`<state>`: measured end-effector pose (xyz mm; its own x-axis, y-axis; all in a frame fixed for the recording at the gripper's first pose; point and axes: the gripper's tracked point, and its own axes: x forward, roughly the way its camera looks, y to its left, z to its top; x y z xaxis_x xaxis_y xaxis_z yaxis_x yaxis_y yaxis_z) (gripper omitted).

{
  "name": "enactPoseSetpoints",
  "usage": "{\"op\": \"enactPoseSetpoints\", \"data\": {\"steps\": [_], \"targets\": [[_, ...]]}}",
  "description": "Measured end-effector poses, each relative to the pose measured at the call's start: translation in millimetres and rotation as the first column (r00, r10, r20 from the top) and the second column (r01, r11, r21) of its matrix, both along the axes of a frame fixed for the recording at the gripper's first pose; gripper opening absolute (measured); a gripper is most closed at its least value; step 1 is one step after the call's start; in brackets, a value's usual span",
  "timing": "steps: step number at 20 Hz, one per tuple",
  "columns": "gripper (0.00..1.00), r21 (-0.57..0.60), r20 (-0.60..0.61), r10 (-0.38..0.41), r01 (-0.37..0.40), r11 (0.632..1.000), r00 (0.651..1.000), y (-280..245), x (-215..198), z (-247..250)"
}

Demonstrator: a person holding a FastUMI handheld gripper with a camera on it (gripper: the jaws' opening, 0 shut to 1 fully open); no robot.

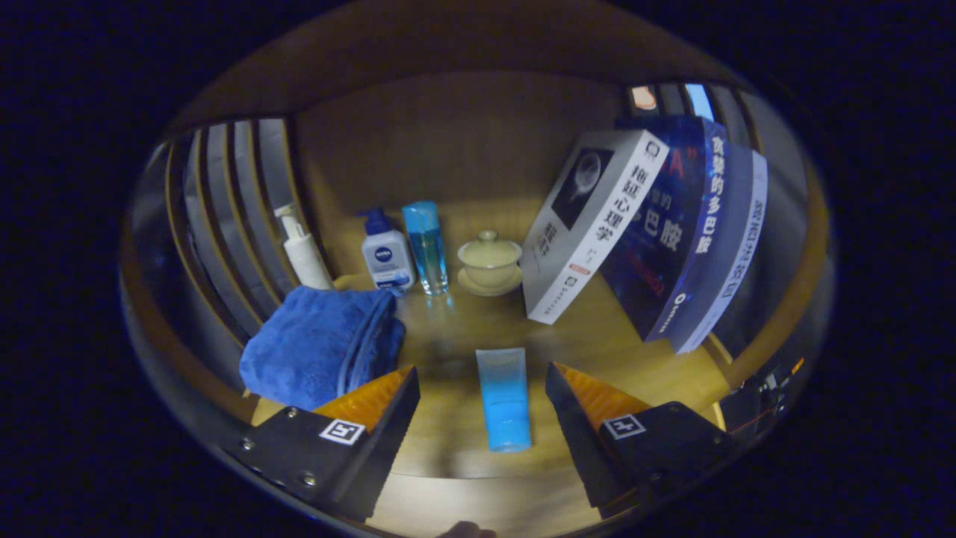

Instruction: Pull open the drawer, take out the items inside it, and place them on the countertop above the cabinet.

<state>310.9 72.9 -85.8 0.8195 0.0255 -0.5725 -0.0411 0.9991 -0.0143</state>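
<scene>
A light blue tube (504,400) lies flat on the wooden countertop (463,329), between my two fingers and touched by neither. My gripper (482,388) is open, its fingers wide apart on either side of the tube. A folded blue towel (321,344) lies just ahead of the left finger. Beyond the fingers stand a white and blue bottle (386,258), a clear blue bottle (426,246) and a cream lidded cup on a saucer (490,261).
A white pump bottle (302,250) stands by the slatted left wall. Three books (657,232) lean on the right, the white one in front. A wooden back panel closes the shelf behind the bottles.
</scene>
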Motion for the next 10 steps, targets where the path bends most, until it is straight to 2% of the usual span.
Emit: {"op": "enactPoseSetpoints", "data": {"steps": [3,10], "targets": [[1.00,-0.012,0.083,0.013,-0.012,1.000,0.997,2,-19,22],[1.00,-0.026,0.222,-0.019,0.025,0.999,0.975,-5,-80,55]]}}
